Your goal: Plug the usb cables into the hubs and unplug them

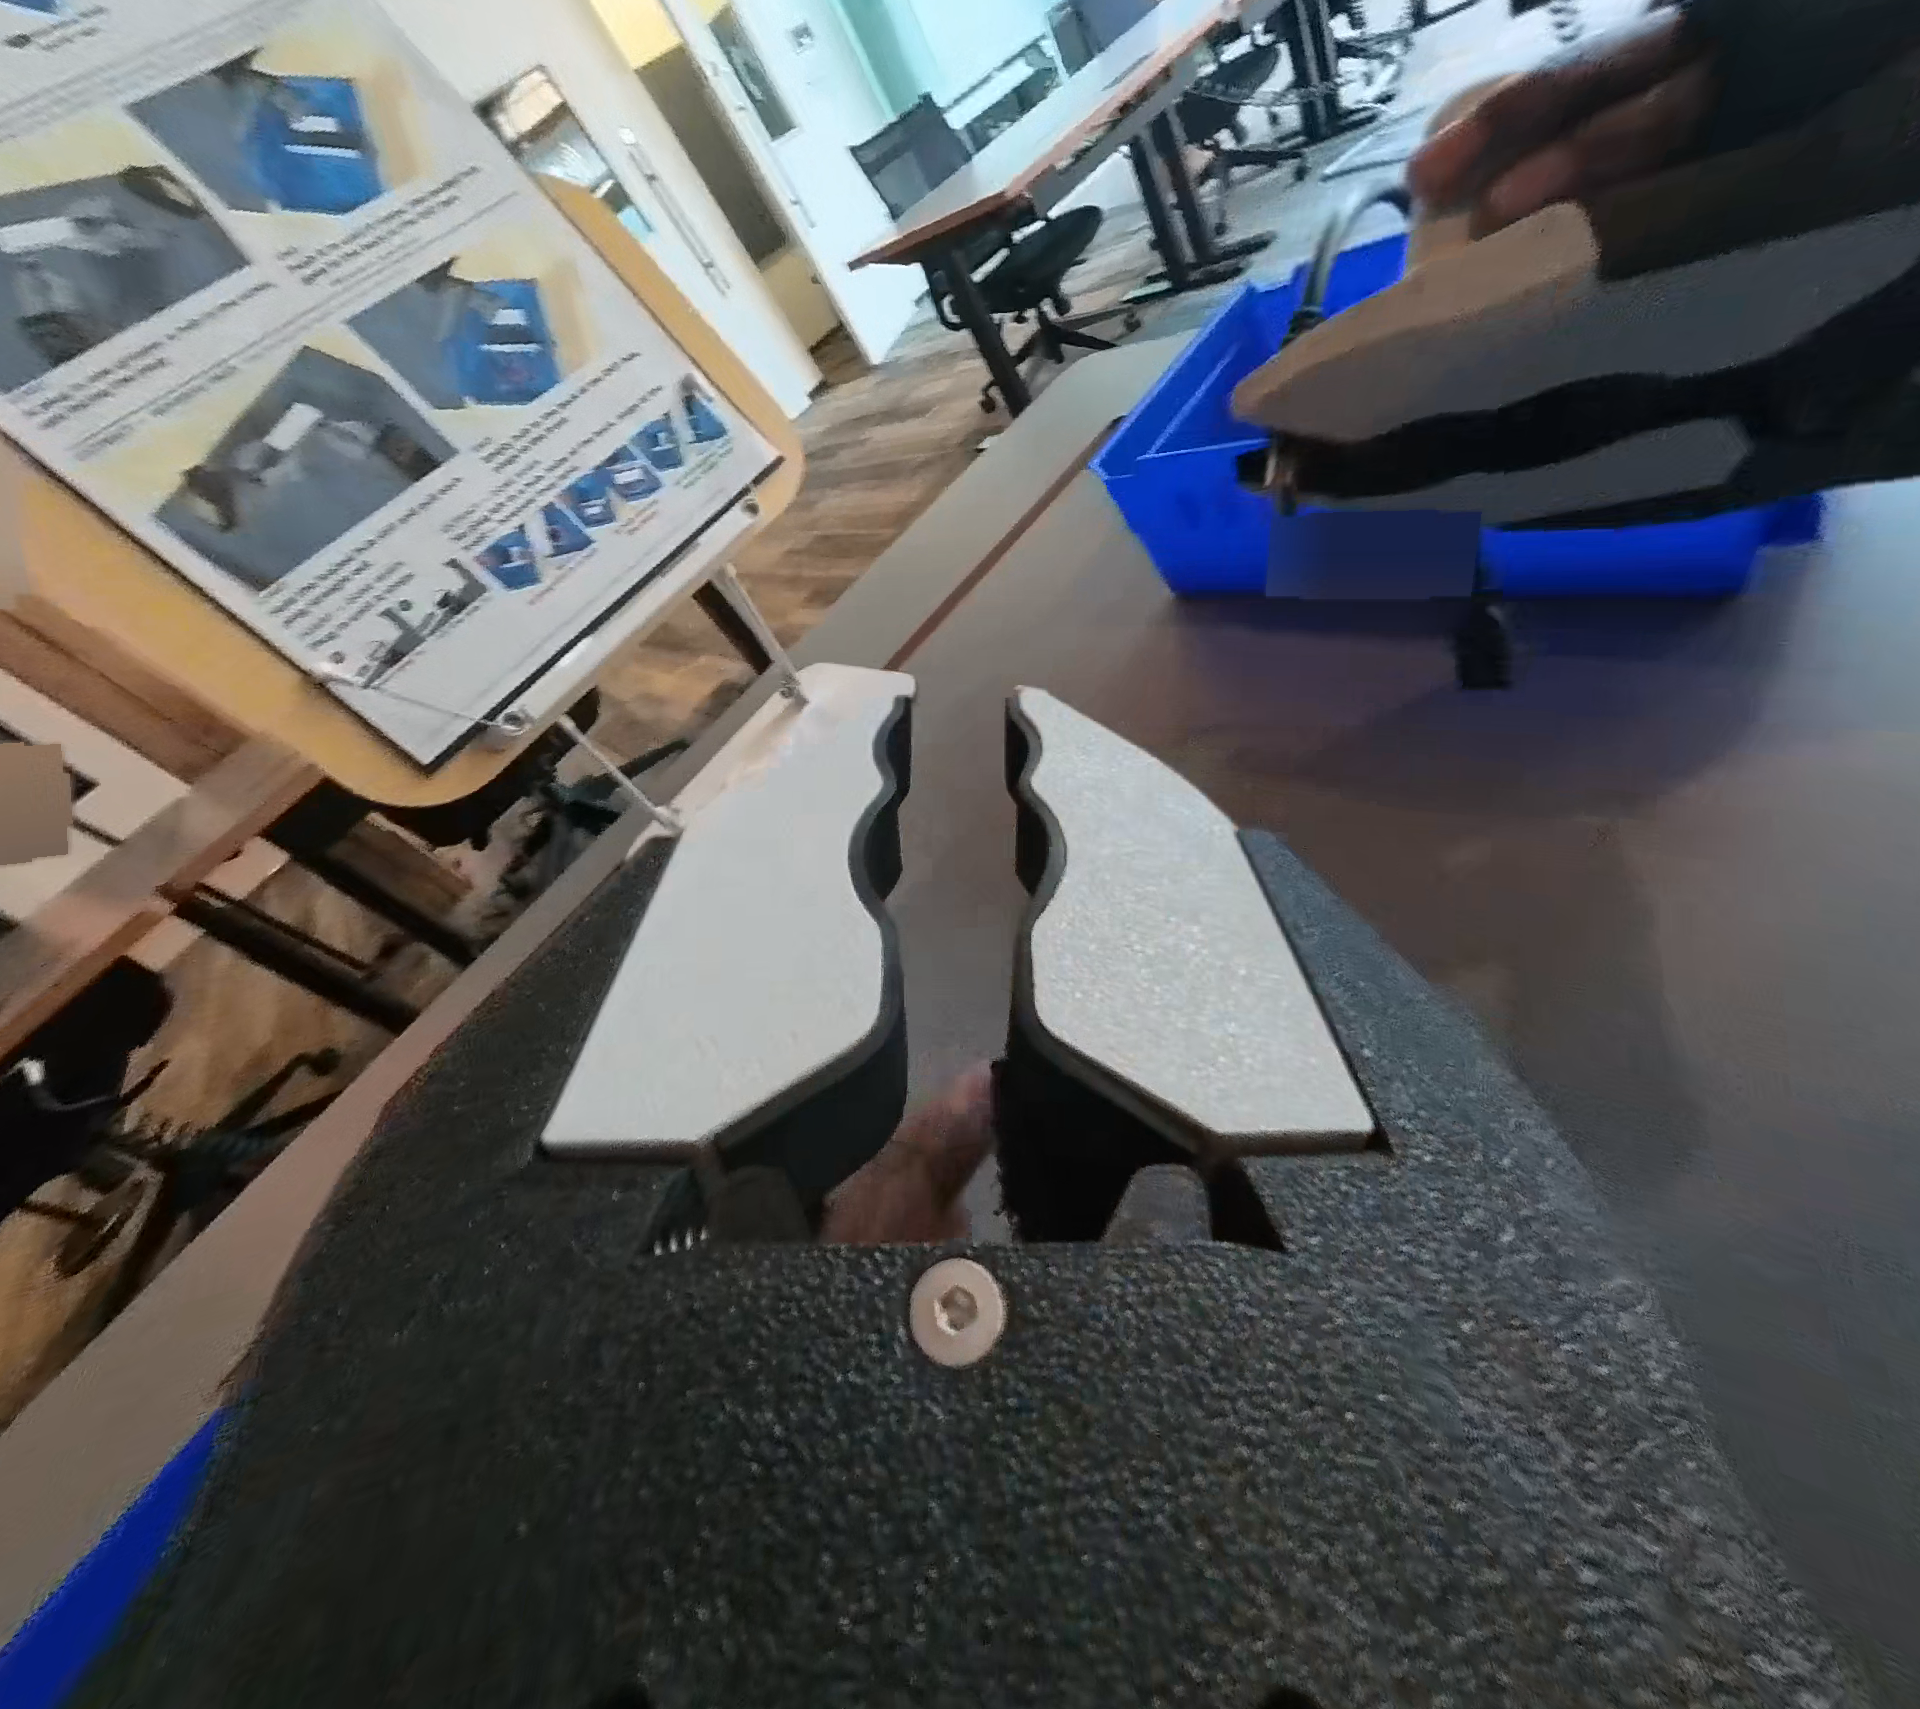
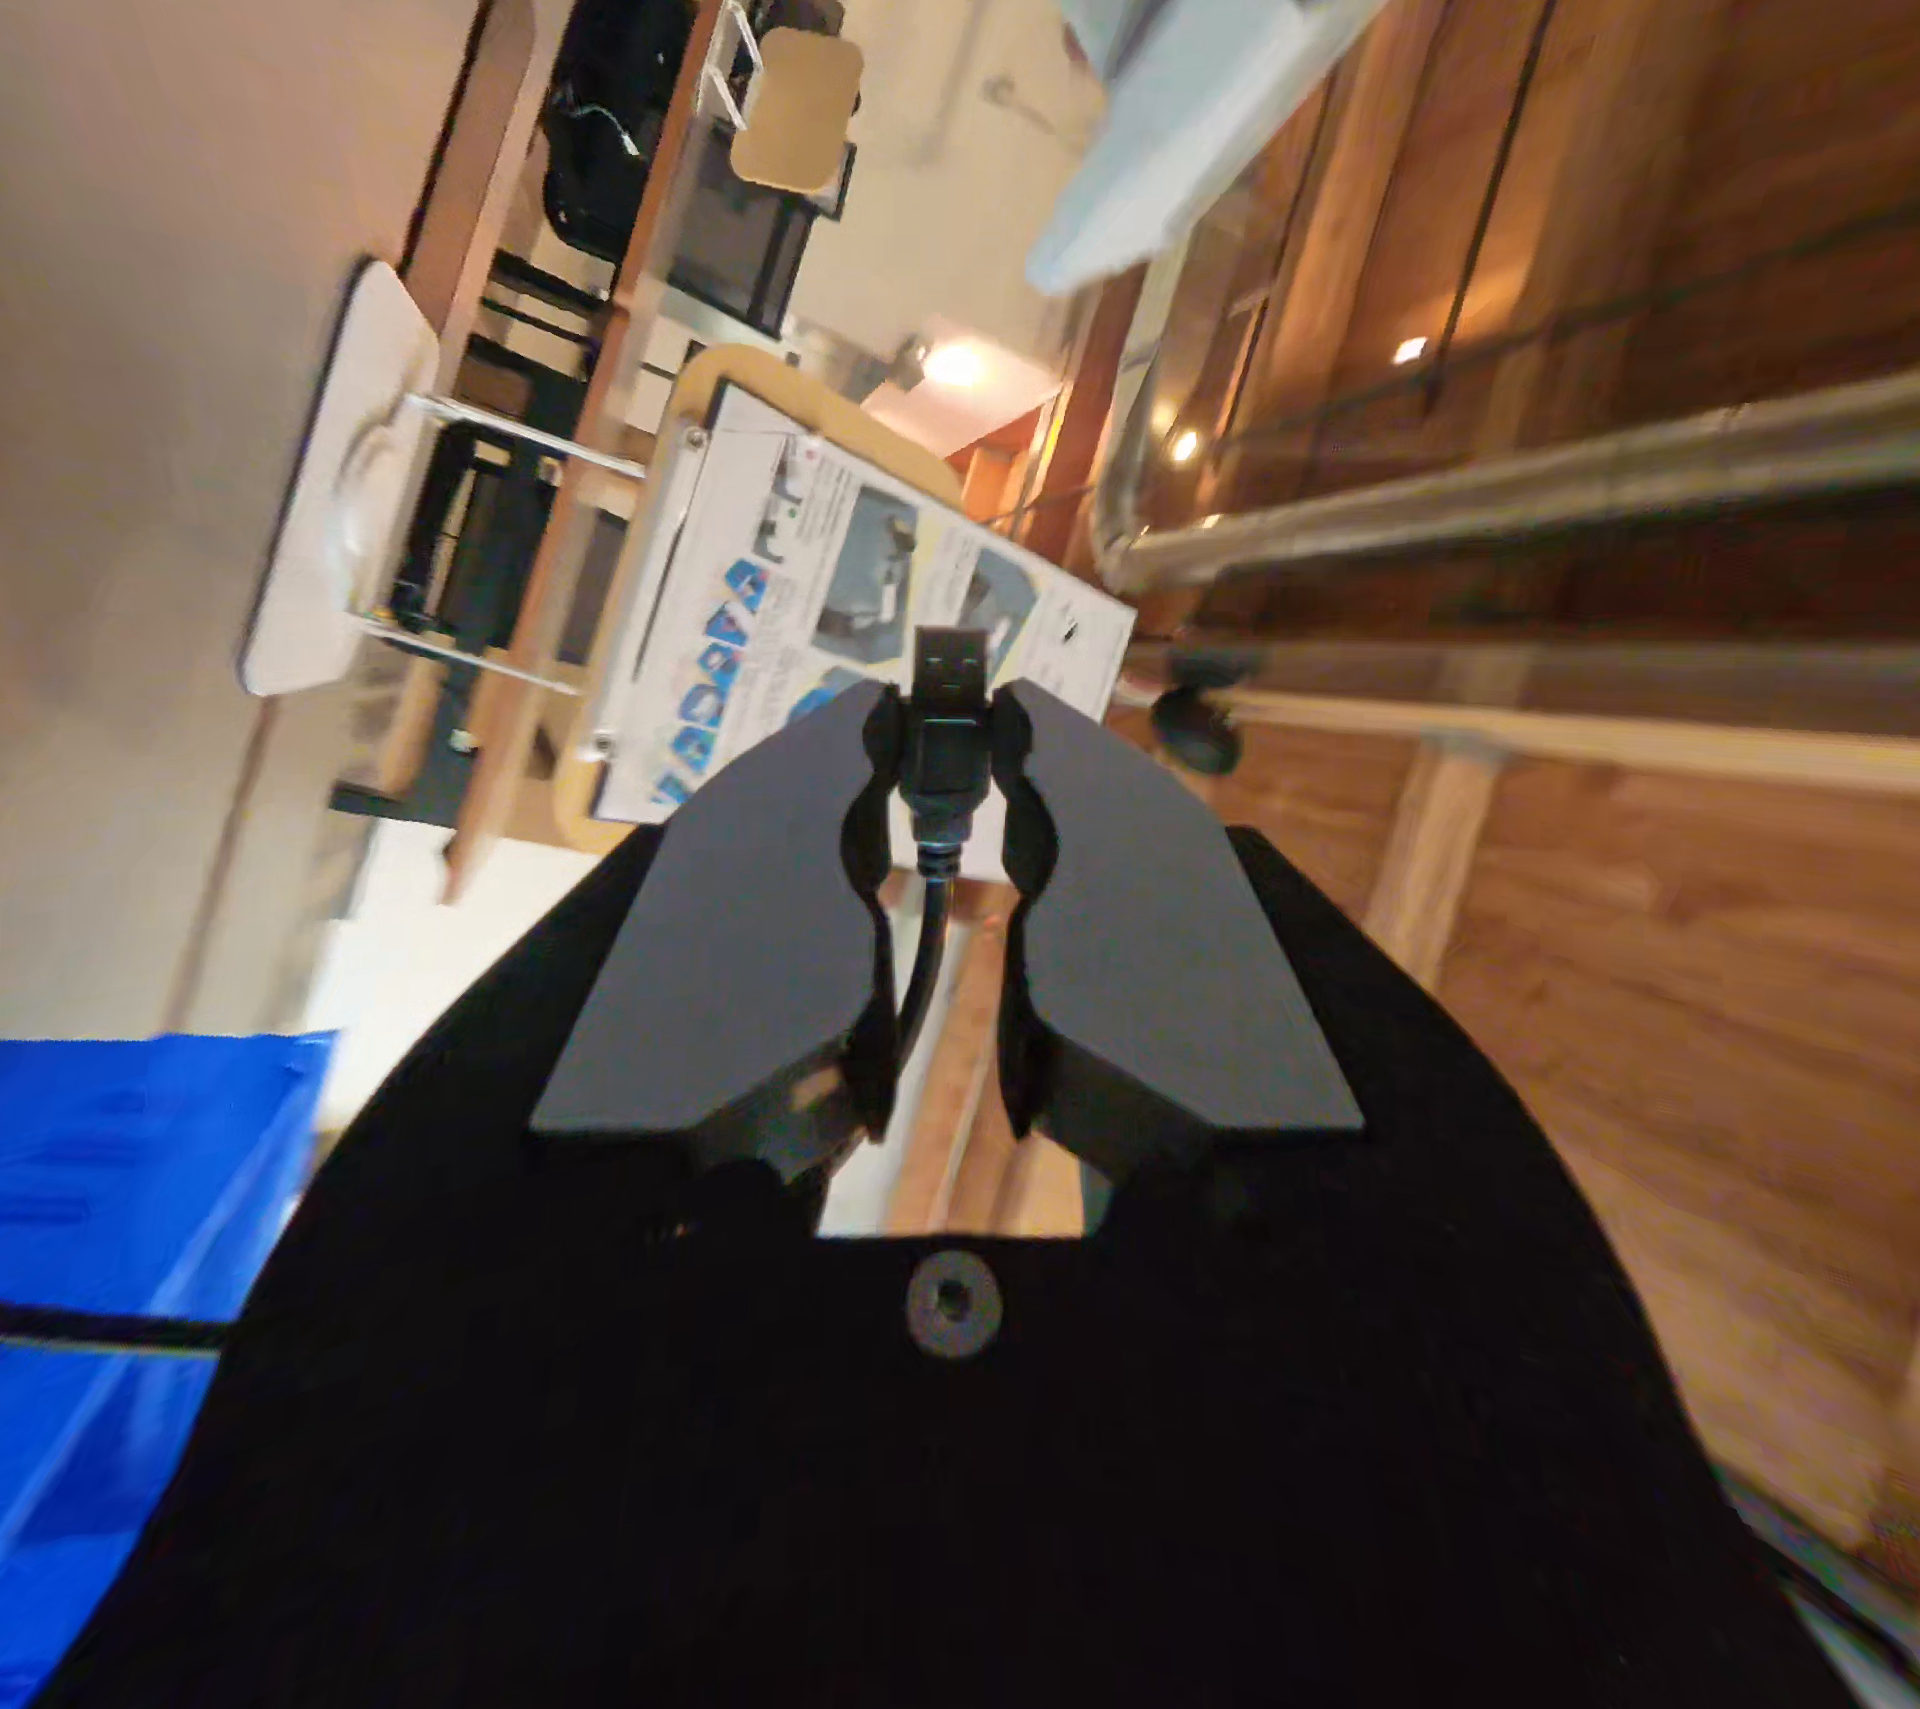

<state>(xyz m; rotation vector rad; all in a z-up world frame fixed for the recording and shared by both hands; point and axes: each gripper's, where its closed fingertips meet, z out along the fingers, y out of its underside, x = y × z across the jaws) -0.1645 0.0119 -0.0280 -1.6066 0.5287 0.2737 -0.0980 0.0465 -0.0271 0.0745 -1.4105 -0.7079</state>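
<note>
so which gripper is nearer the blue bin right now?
Right. The right gripper hangs over the blue bin, shut on a USB plug. The left gripper is open over the table, short of it.

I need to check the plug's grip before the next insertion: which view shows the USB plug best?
The right wrist view. The black USB plug sits centred between the right gripper fingertips, metal end pointing forward, cable trailing back. The left wrist view shows that gripper side-on above the blue bin, with only a sliver of the plug showing.
</note>
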